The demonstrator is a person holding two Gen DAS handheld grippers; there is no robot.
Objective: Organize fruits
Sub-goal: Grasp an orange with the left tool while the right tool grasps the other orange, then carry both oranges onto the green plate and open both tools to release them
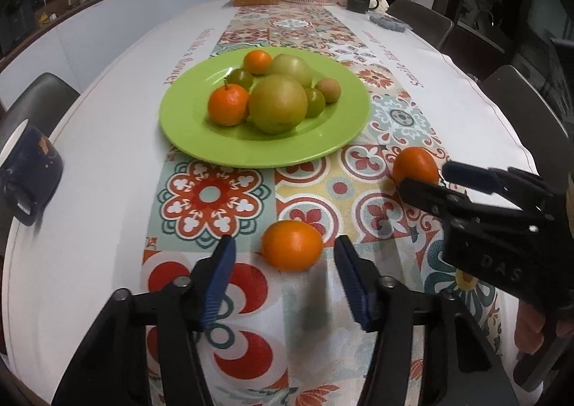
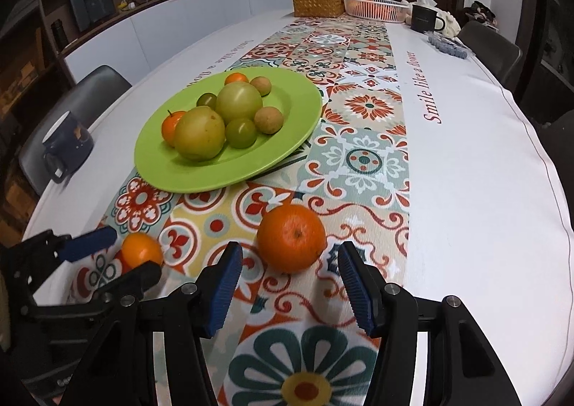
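Left wrist view first: a dark blue mug [image 1: 30,173] sits at the table's left edge, then the green plate [image 1: 179,126] already piled with green and orange fruit, well ahead of both tools. Nearer, the left gripper [image 1: 285,284] is spread wide and holds nothing, its blue pads [image 1: 219,284] flanking a small orange [image 1: 291,244] that lies on the patterned runner [image 1: 211,198] just beyond the tips, not yet between them. Further right, the right gripper [image 1: 427,178] is likewise released and empty, poised around a bigger orange [image 1: 414,165]; its own camera shows that bigger orange [image 2: 291,237] just ahead of the open pads, apparently untouched. As I judge it, both loose fruits are meant for the plate, and the trouble lies in how round they are: a pad arriving off-centre could nudge either orange into rolling across the cloth, perhaps toward the other tool. The two grippers are near each other, so closing together risks a knock. The crowded plate may also let a newly placed fruit dislodge its neighbours.
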